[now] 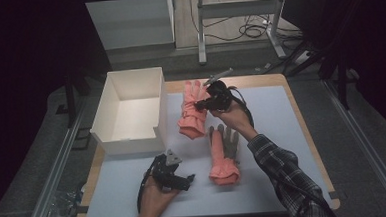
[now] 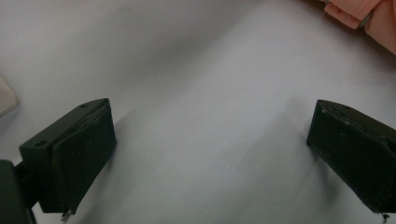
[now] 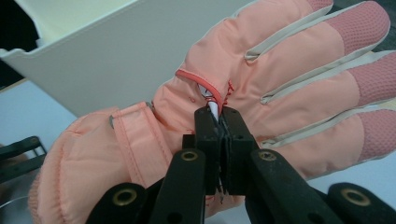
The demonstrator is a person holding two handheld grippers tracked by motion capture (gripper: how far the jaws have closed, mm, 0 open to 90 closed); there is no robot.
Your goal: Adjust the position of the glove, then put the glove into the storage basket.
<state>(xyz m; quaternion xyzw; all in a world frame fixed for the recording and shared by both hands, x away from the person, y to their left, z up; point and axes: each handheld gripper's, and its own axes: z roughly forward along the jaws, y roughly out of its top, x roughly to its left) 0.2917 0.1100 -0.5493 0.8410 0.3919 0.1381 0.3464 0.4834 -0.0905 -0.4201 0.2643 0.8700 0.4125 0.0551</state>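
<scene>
The left tongs (image 1: 188, 179), nearest the camera, rest spread and empty on the bench (image 1: 281, 114), well clear of the white box (image 1: 130, 87). Beside that box, the right tongs (image 3: 219, 122) pinch the pink glove (image 3: 261, 84) by a small tag. The glove looks soft, light and floppy, so that tag offers the surest hold.

the left gripper (image 1: 188, 178) is black with a grey three-cornered plate (image 1: 172, 158) on top and a black cable looping from its rear. its two jaws are blocky black pads with small screw holes along their upper edges and a rough, scuffed face. the right gripper (image 3: 219, 126) is black too, its slim jaws carried on flat black links pinned with brass-coloured rivets. a dark plaid sleeve (image 1: 284, 176), checked in pale lines, covers the arm behind it.
</scene>
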